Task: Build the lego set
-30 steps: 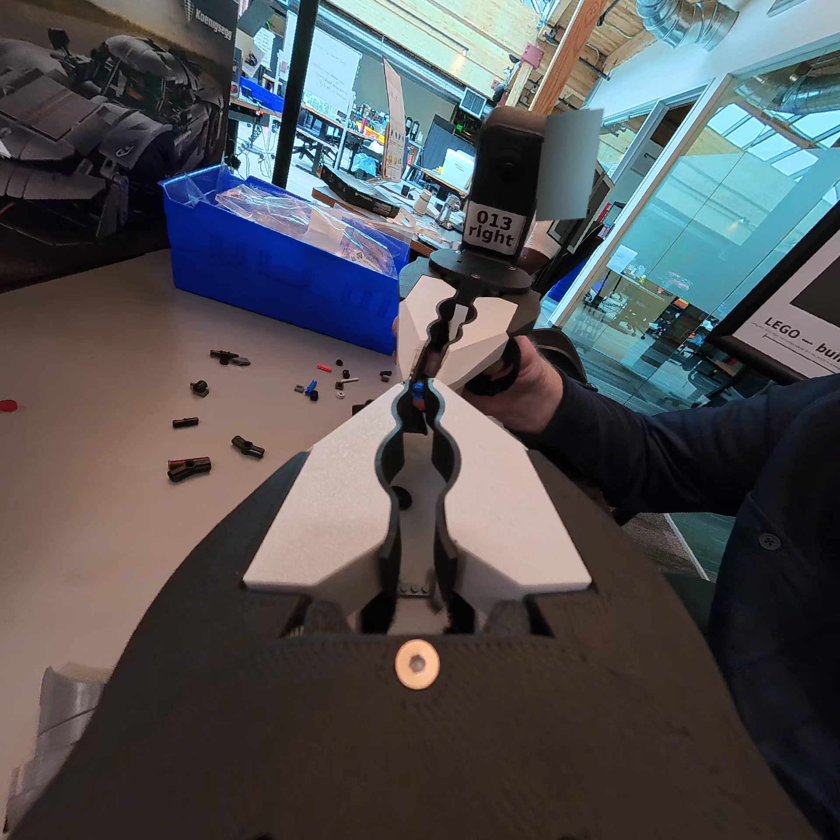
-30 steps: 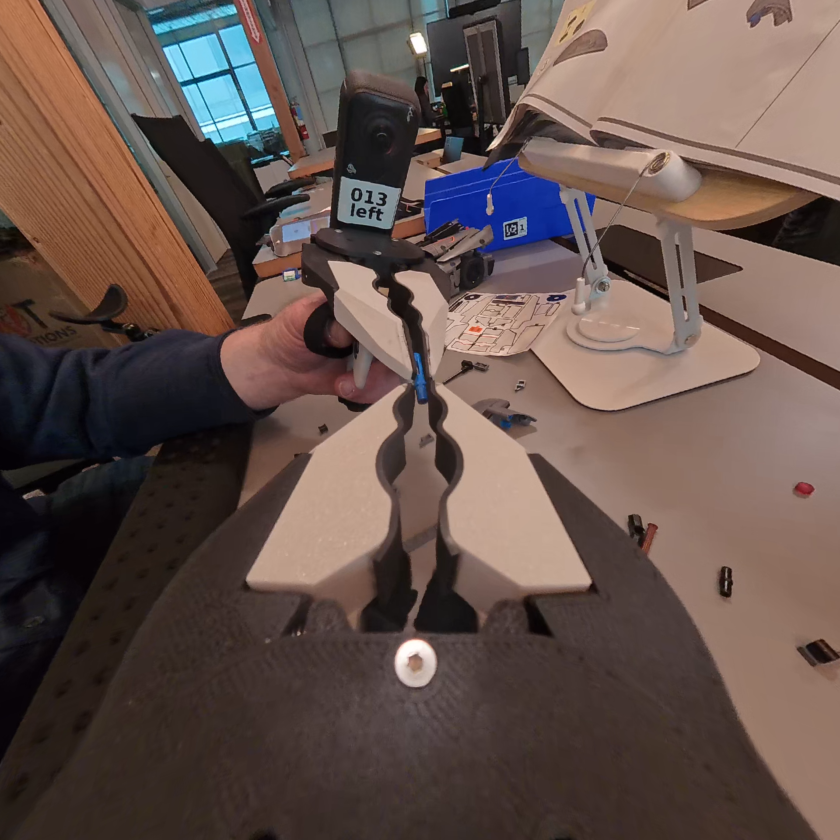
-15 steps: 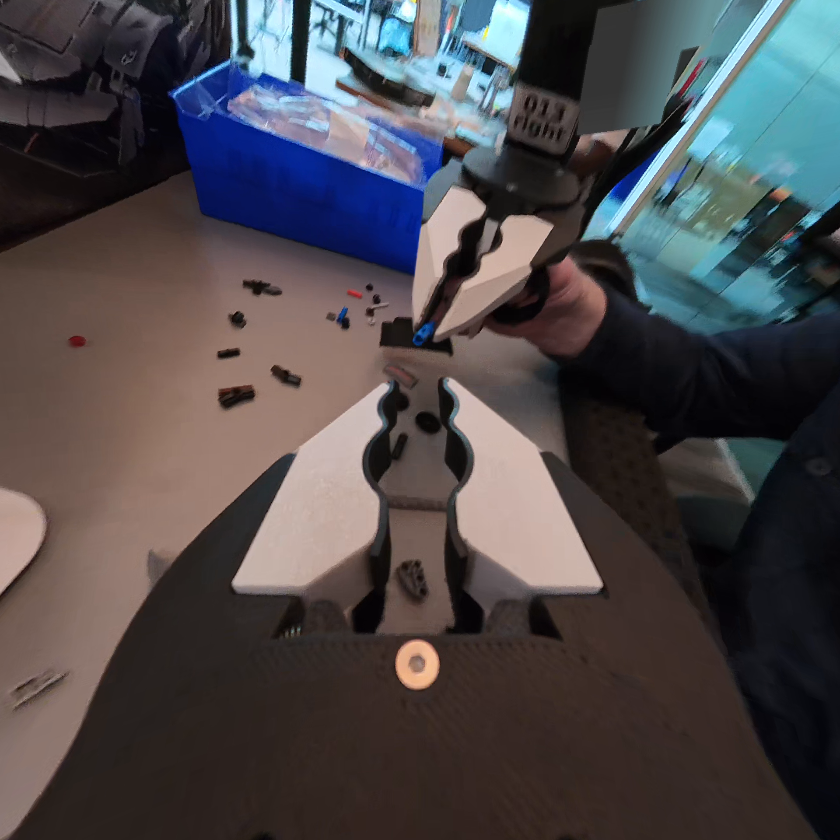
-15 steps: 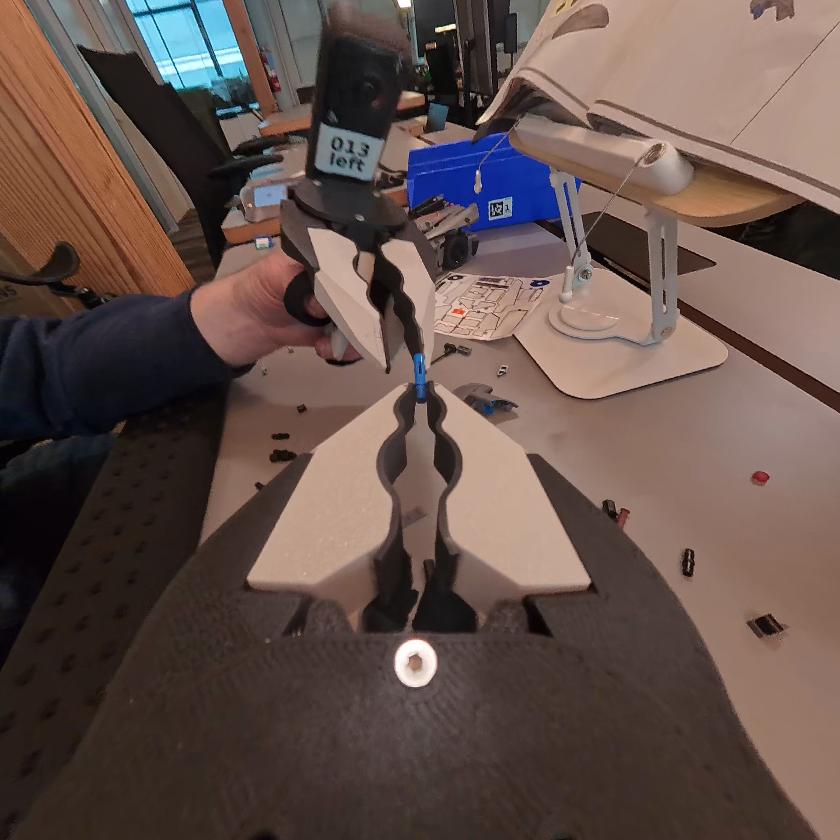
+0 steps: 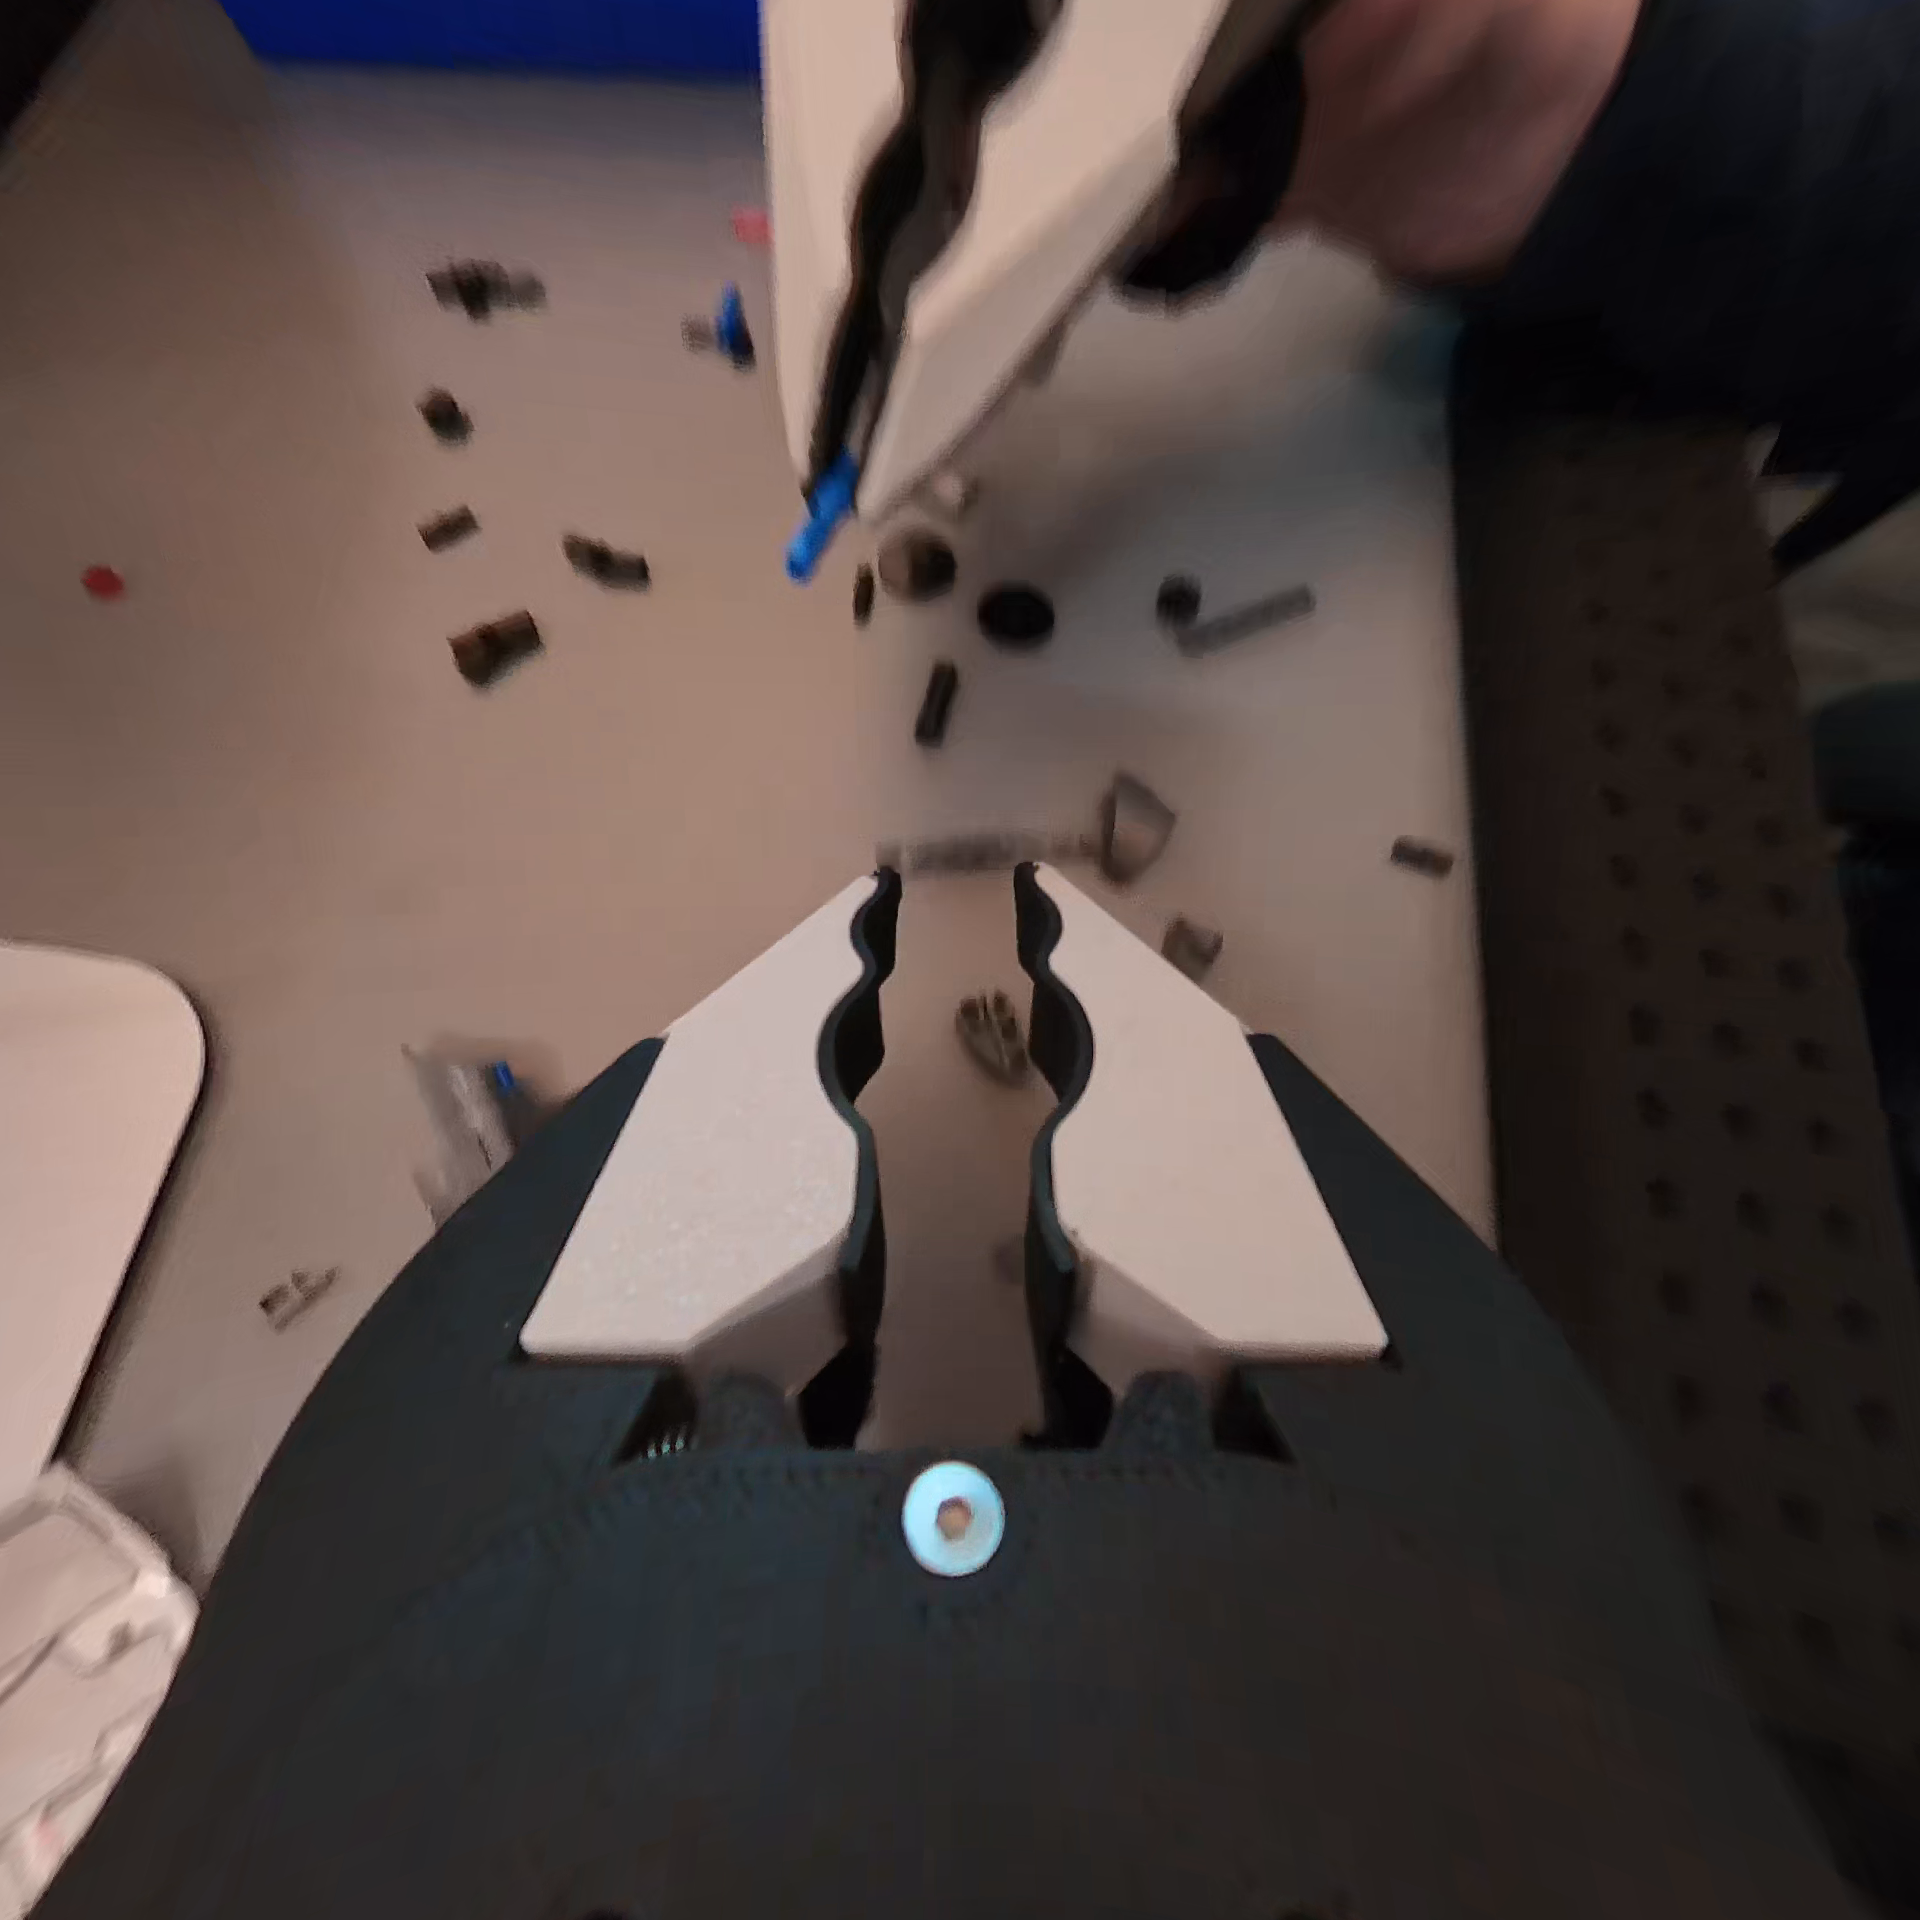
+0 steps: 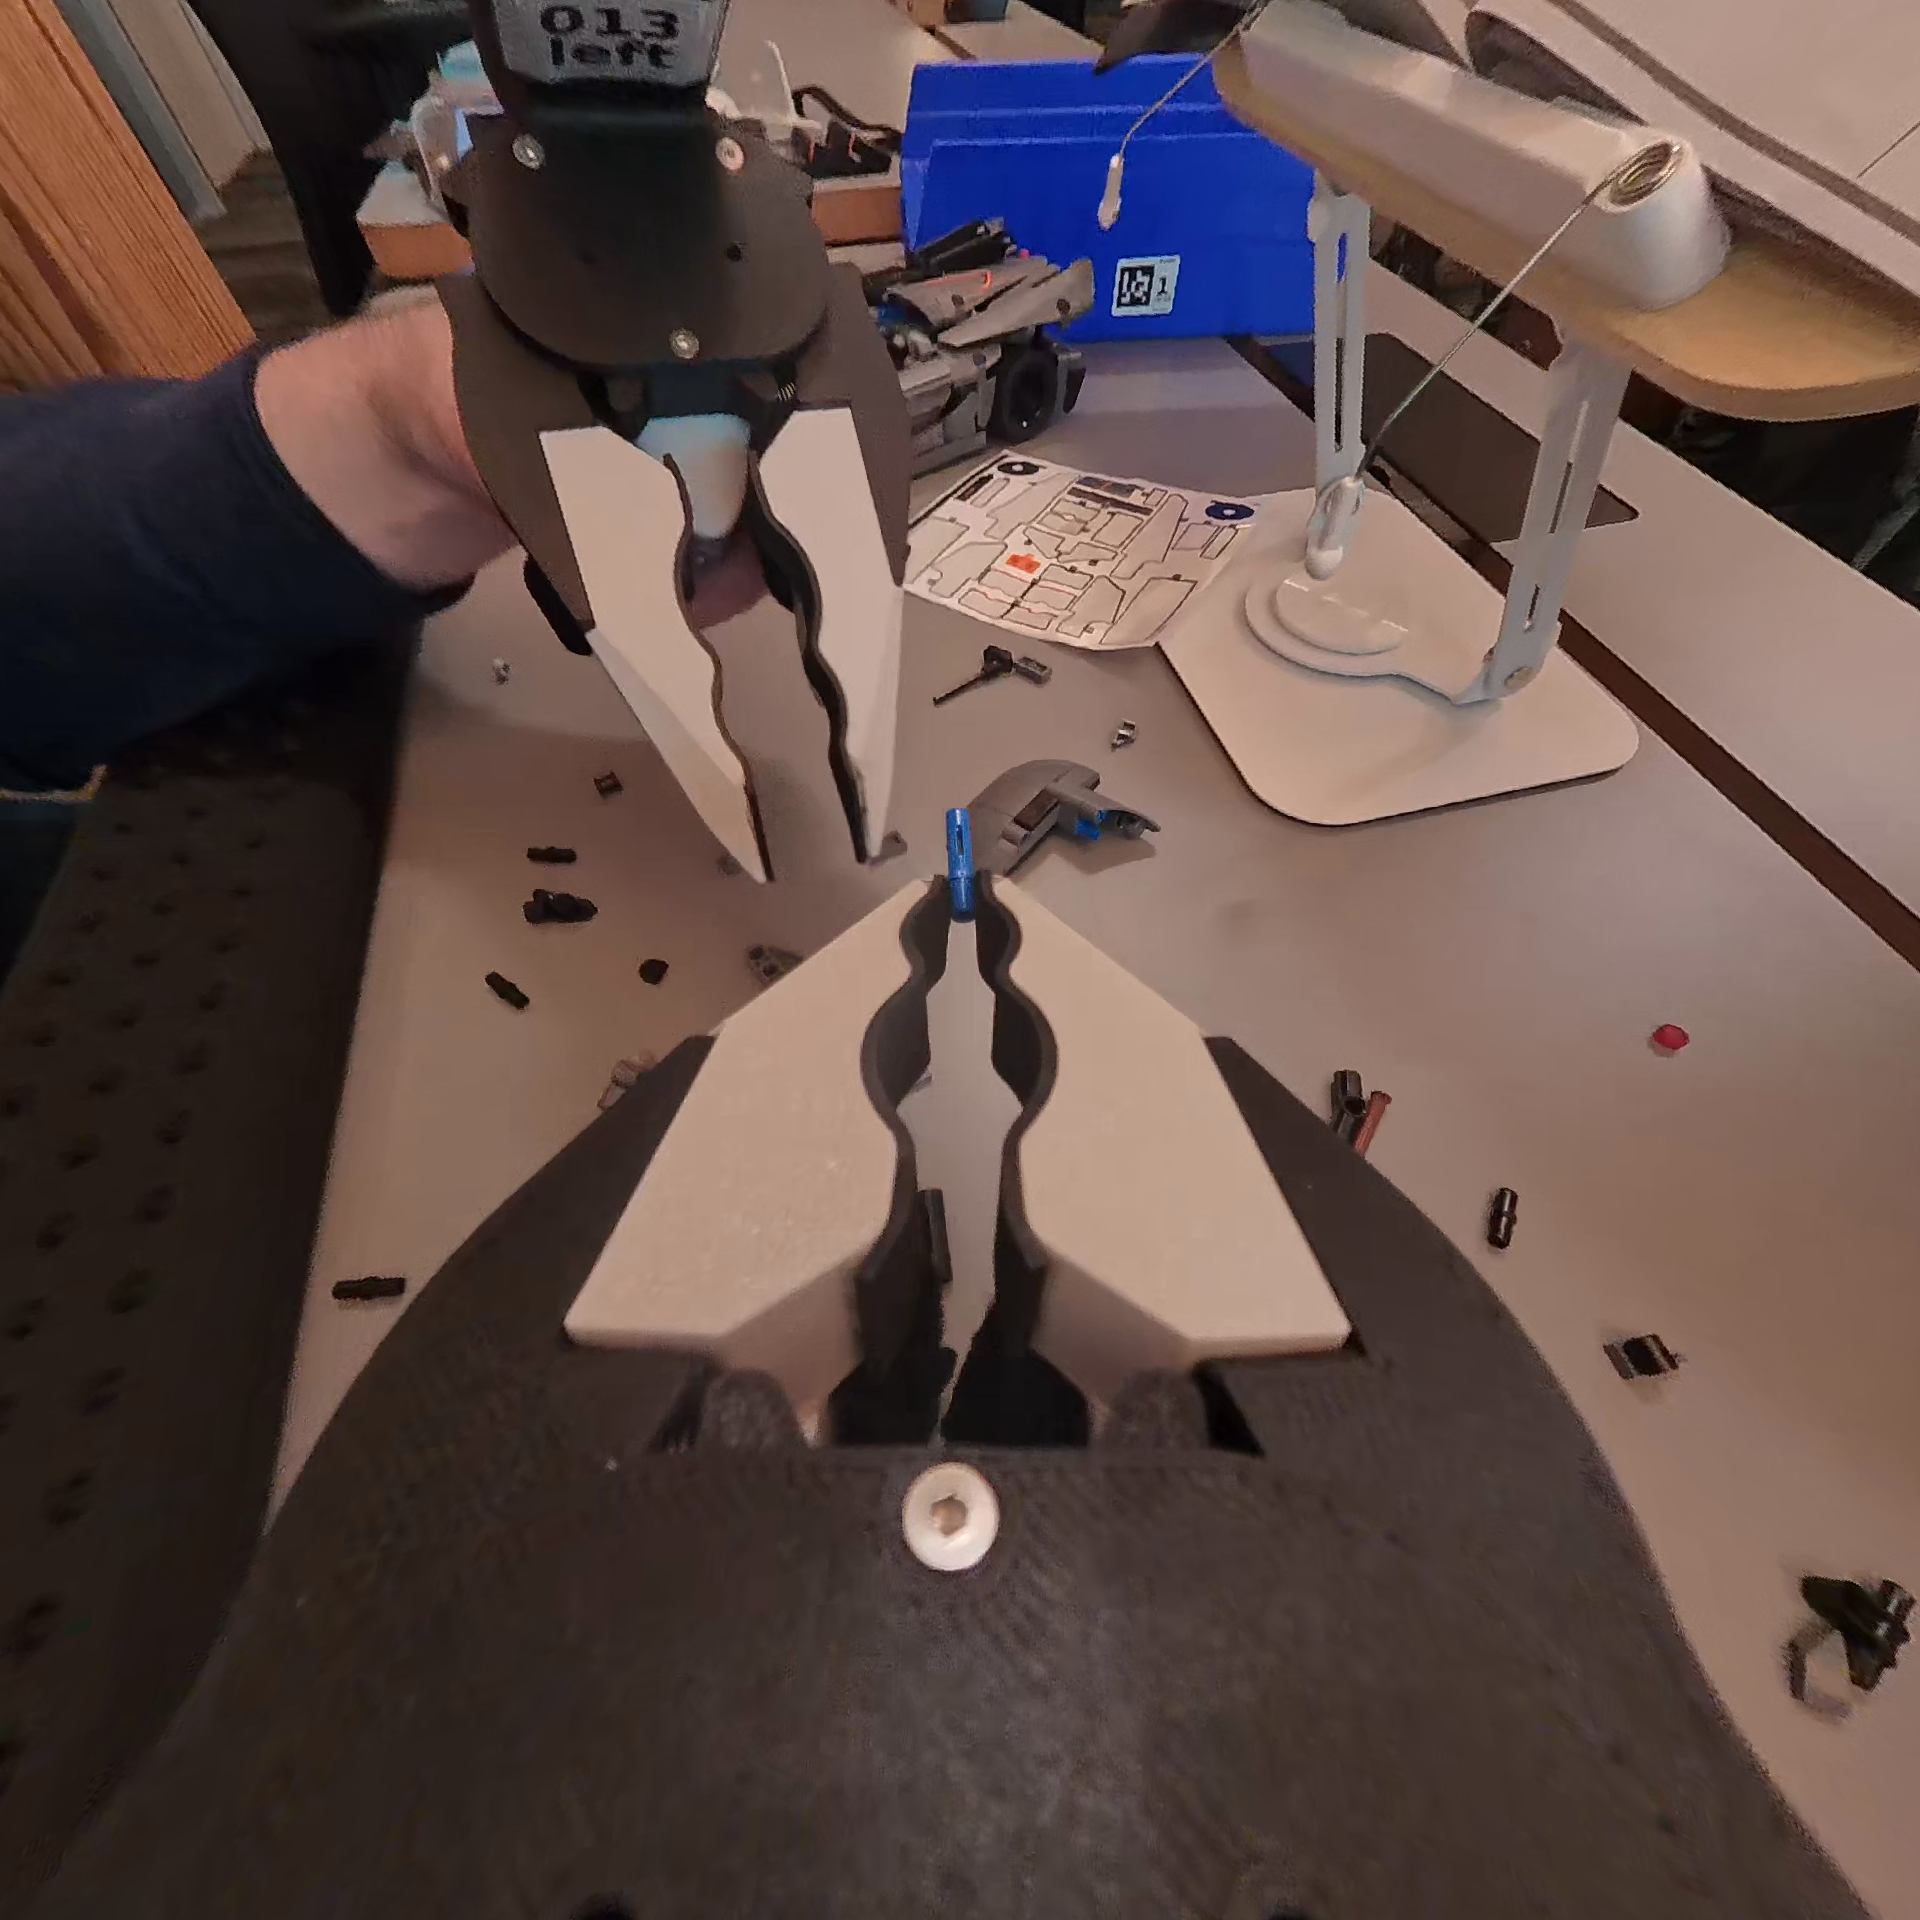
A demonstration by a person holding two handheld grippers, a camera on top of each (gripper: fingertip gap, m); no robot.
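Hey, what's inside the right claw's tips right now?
A small blue pin, pinched at the right claw tips, its upper end sticking out. The pinched lower end is hidden between the fingers. Nothing else is gripped.

The left wrist view is heavily motion-blurred, smearing the small parts on the surface (image 5: 312, 831). The right wrist view is sharp, evenly lit by soft indoor light, with faint shadows and wide-angle bending at its edges.
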